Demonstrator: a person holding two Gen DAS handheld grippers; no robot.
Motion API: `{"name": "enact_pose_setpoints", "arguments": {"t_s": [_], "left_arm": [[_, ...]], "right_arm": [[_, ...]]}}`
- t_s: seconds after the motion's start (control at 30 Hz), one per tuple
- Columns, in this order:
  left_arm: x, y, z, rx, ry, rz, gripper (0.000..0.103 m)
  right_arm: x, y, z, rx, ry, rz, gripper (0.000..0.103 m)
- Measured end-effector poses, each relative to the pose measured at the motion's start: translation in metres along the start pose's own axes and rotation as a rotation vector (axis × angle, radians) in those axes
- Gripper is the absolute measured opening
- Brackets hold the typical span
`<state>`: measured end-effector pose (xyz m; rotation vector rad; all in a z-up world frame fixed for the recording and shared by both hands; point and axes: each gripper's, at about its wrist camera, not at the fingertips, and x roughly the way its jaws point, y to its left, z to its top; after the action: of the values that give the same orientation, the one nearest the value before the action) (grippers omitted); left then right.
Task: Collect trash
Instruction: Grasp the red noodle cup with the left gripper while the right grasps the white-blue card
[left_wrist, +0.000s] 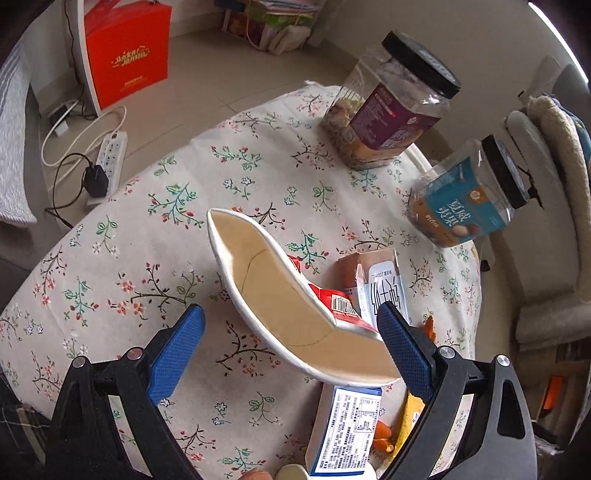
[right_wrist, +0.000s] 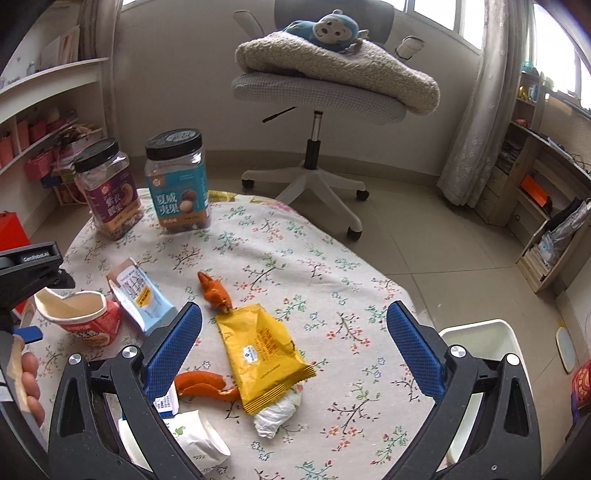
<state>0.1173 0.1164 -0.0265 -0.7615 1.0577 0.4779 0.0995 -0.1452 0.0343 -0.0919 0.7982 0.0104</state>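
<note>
A crushed red-and-white paper cup (left_wrist: 288, 295) lies on its side on the flowered tablecloth; it also shows in the right wrist view (right_wrist: 83, 319). My left gripper (left_wrist: 291, 332) is open, its blue fingers on either side of the cup's mouth. Beside the cup lies a flattened milk carton (left_wrist: 373, 280), which the right wrist view (right_wrist: 142, 299) shows too. My right gripper (right_wrist: 295, 332) is open and empty above a yellow snack wrapper (right_wrist: 264, 352), orange peels (right_wrist: 216, 291) and a crumpled white tissue (right_wrist: 279, 411). A white-and-blue carton (left_wrist: 347, 432) lies near the left gripper.
Two black-lidded nut jars (right_wrist: 109, 188) (right_wrist: 179, 181) stand at the table's far side. A white bin (right_wrist: 480, 343) sits off the table's right edge. An office chair (right_wrist: 317, 92) with a blanket and plush toy stands beyond. A power strip (left_wrist: 110, 158) lies on the floor.
</note>
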Motion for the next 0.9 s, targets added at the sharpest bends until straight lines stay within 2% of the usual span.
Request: {"name": "enact_pose_setpoints", "arguments": {"t_s": [0.03, 0.1, 0.13, 0.17, 0.23, 0.3, 0.47, 0.6, 0.73, 0.77, 0.8, 0.83, 0.87, 0.9], "left_arm": [[0.003, 0.000, 0.001, 0.006, 0.014, -0.007, 0.088], [0.008, -0.001, 0.001, 0.033, 0.037, -0.031, 0.076], [0.009, -0.002, 0.001, 0.051, 0.043, -0.037, 0.065], [0.009, -0.003, 0.002, 0.071, 0.041, -0.047, 0.048], [0.006, -0.003, 0.006, 0.116, 0.030, -0.066, 0.030], [-0.002, -0.006, 0.009, 0.162, -0.002, -0.078, 0.028], [-0.039, -0.014, 0.013, 0.309, -0.158, -0.070, 0.026], [-0.068, -0.019, 0.011, 0.397, -0.251, -0.077, 0.026], [-0.084, -0.022, 0.008, 0.465, -0.296, -0.082, 0.026], [-0.085, -0.022, 0.007, 0.474, -0.303, -0.078, 0.027], [-0.085, -0.022, 0.006, 0.481, -0.307, -0.074, 0.027], [-0.085, -0.022, 0.007, 0.483, -0.308, -0.071, 0.027], [-0.084, -0.020, 0.007, 0.480, -0.305, -0.070, 0.027], [-0.082, -0.019, 0.008, 0.476, -0.300, -0.071, 0.026]], "right_arm": [[0.006, 0.004, -0.001, -0.002, 0.029, 0.032, 0.096], [0.020, 0.015, -0.005, -0.016, 0.106, 0.103, 0.096], [0.026, 0.021, -0.006, -0.026, 0.149, 0.139, 0.096], [0.032, 0.028, -0.009, -0.035, 0.185, 0.170, 0.096], [0.041, 0.041, -0.015, -0.055, 0.248, 0.223, 0.096], [0.050, 0.054, -0.019, -0.077, 0.307, 0.264, 0.096], [0.072, 0.083, -0.028, -0.111, 0.447, 0.361, 0.096], [0.084, 0.110, -0.034, -0.169, 0.479, 0.369, 0.096], [0.094, 0.127, -0.042, -0.216, 0.493, 0.337, 0.093], [0.095, 0.128, -0.043, -0.226, 0.484, 0.324, 0.090], [0.095, 0.128, -0.042, -0.229, 0.478, 0.315, 0.080], [0.094, 0.126, -0.041, -0.221, 0.474, 0.314, 0.063], [0.094, 0.122, -0.038, -0.204, 0.473, 0.327, 0.055], [0.093, 0.118, -0.034, -0.174, 0.467, 0.344, 0.052]]}}
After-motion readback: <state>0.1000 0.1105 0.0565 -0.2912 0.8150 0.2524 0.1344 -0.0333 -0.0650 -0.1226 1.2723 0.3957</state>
